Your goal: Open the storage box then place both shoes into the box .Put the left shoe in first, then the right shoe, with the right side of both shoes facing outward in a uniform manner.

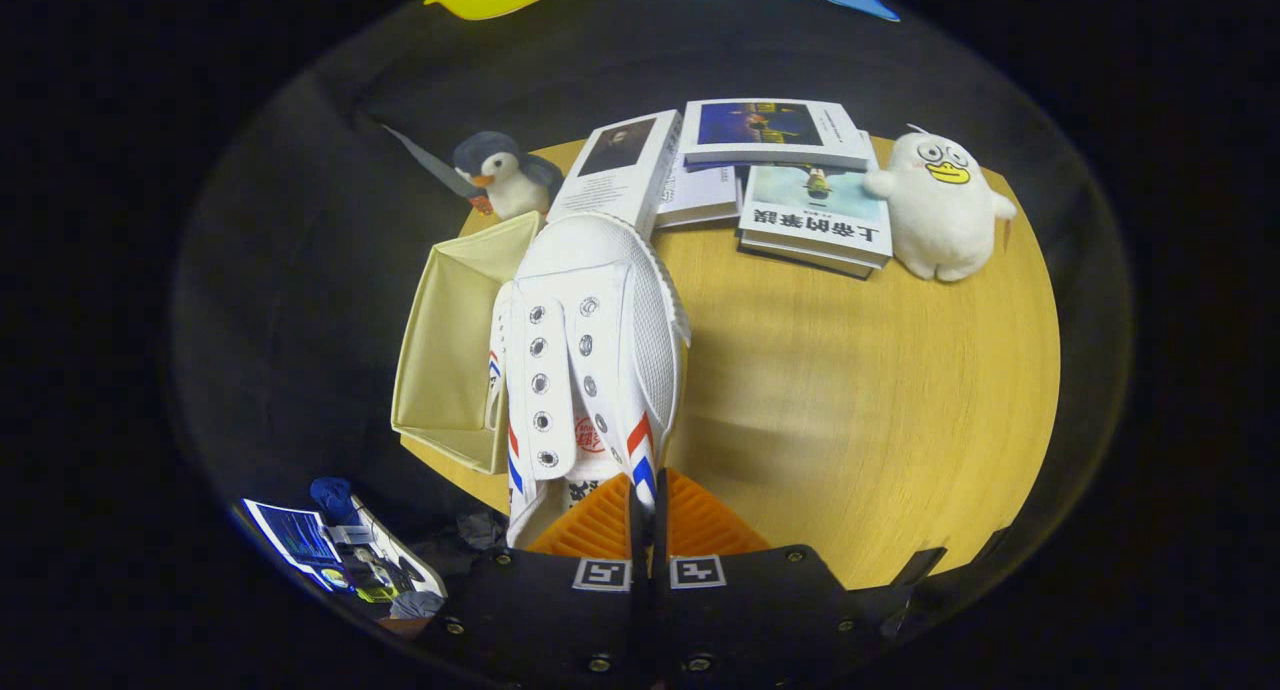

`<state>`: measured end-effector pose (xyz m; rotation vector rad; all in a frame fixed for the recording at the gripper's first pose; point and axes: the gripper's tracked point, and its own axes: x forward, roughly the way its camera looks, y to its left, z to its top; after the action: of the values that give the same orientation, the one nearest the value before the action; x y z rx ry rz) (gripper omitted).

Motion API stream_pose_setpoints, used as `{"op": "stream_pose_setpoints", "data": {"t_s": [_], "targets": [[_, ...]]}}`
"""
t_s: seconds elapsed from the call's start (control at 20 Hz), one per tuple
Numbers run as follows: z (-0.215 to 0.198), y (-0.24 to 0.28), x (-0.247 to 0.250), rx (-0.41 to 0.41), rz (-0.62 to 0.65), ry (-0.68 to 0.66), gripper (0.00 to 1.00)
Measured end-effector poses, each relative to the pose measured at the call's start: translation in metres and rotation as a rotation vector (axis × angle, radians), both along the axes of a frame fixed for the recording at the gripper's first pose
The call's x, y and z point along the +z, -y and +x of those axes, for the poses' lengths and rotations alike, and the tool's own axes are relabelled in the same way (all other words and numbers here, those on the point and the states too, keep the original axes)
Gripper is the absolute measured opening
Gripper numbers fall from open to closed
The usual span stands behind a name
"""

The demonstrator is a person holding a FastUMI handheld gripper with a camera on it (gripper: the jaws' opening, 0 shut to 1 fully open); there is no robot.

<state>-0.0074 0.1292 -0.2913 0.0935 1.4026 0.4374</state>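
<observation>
The tool is closest, and its two fingers are squeezed together on the side wall of a white sneaker. One finger sits inside the shoe opening and the other sits outside it, so both press on the thin wall between them. The sneaker points away from the tool, with its toe far ahead. It has no laces, and rows of small metal holes run down its tongue flaps. Red and blue stripes mark its sides near the fingers. I cannot tell if it touches the wood below or hangs a bit above it.

Just beside the sneaker, on its left, is the storage box. It is cream cloth, and its top is open. It stands at the left edge of the round wooden surface. The sneaker's side overlaps the box's near wall.

Beyond the toe lies a pile of books, some flat and some stacked on each other. A penguin toy stands left of the books, behind the box. A white duck toy stands right of the books, touching them. Down low to the left, past the surface's edge, there is a small clutter of things that I cannot make out.
</observation>
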Motion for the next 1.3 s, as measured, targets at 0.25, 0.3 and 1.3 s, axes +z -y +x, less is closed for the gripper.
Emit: {"op": "stream_pose_setpoints", "data": {"t_s": [0.25, 0.3, 1.3], "targets": [[0.014, -0.062, 0.011, 0.077, 0.037, 0.010, 0.00], [0.017, -0.075, 0.013, 0.086, 0.047, 0.008, 0.00], [0.066, -0.163, -0.027, 0.190, -0.079, 0.109, 0.55]]}}
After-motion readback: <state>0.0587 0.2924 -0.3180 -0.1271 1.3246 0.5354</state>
